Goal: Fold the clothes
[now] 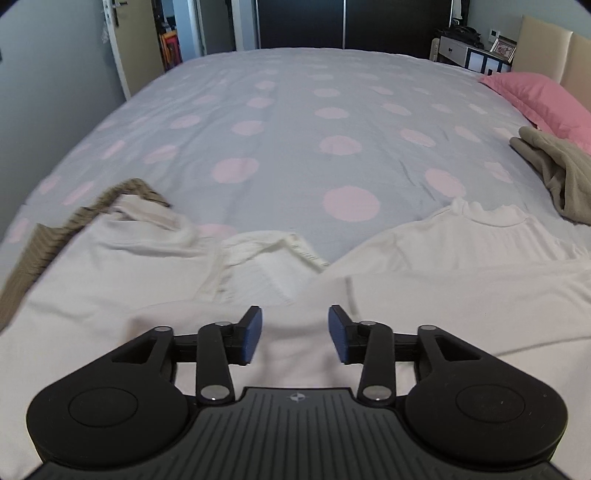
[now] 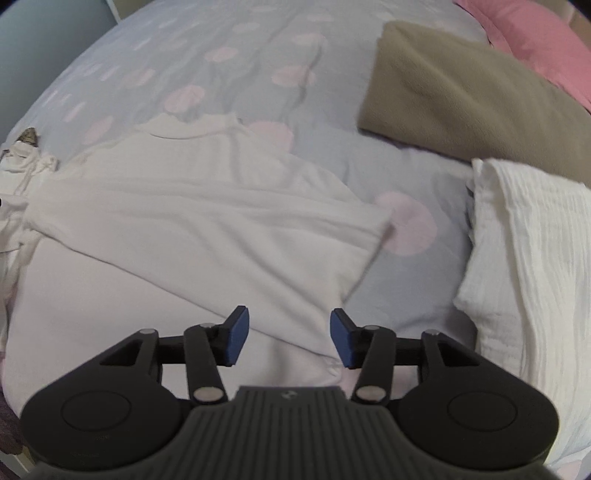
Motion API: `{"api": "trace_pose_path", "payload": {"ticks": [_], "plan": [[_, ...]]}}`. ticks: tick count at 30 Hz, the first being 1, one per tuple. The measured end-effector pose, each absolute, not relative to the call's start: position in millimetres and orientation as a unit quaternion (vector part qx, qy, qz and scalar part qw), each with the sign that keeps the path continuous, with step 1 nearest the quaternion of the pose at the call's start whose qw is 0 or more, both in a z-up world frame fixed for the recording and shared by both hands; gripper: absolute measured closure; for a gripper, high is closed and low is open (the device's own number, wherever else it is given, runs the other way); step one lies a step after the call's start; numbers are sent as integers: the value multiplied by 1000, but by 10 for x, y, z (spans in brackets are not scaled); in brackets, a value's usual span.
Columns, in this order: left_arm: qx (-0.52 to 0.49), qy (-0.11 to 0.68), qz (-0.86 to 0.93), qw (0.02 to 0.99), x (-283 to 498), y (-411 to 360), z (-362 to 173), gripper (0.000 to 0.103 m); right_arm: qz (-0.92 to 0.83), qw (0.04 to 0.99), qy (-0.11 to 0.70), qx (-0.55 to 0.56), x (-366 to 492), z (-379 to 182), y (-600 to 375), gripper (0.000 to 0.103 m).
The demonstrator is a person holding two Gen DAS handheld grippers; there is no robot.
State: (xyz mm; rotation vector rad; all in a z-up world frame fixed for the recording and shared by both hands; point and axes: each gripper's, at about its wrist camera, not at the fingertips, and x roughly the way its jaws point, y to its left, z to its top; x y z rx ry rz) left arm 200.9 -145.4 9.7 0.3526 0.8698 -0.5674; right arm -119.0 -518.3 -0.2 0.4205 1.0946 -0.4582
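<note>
A cream-white high-necked knit top (image 2: 192, 206) is lying spread across the dotted grey bed cover (image 1: 295, 122), its collar pointing away. Both the left gripper (image 1: 295, 334) and right gripper (image 2: 290, 338) are hovering over its near part, fingers parted and gripping nothing. Folding seemingly calls for pinching an edge; a folded white ribbed cloth (image 2: 528, 258) is lying beside it.

A wide bed (image 1: 295, 122) with a pink-dotted cover fills the room; dark wardrobe doors (image 1: 343, 22) behind, pale door (image 1: 136, 44) at left
</note>
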Motion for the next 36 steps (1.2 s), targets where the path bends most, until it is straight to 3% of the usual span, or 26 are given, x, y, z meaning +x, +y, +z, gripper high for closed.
{"api": "trace_pose_path", "payload": {"ticks": [11, 17, 19, 30, 32, 34, 36], "plan": [[194, 442, -251, 839, 1530, -687, 78, 61, -172, 822, 512, 183, -1072, -27, -4552, 48], [160, 484, -230, 829, 1346, -244, -69, 61, -155, 829, 509, 174, -1037, -17, -4332, 44], [152, 495, -233, 823, 1264, -185, -92, 71, -150, 831, 508, 170, -1023, -15, -4266, 44], [157, 553, -235, 784, 1063, -215, -404, 72, -129, 840, 504, 151, -970, 2, -4001, 43], [154, 565, -236, 776, 1080, -219, -490, 75, -127, 841, 506, 147, -973, -3, -3986, 43], [151, 571, -241, 770, 1090, -221, -545, 91, -127, 841, 506, 145, -980, -5, -3982, 43], [140, 562, -252, 775, 1093, -213, -518, 98, -128, 841, 506, 145, -989, 0, -3986, 43]]}}
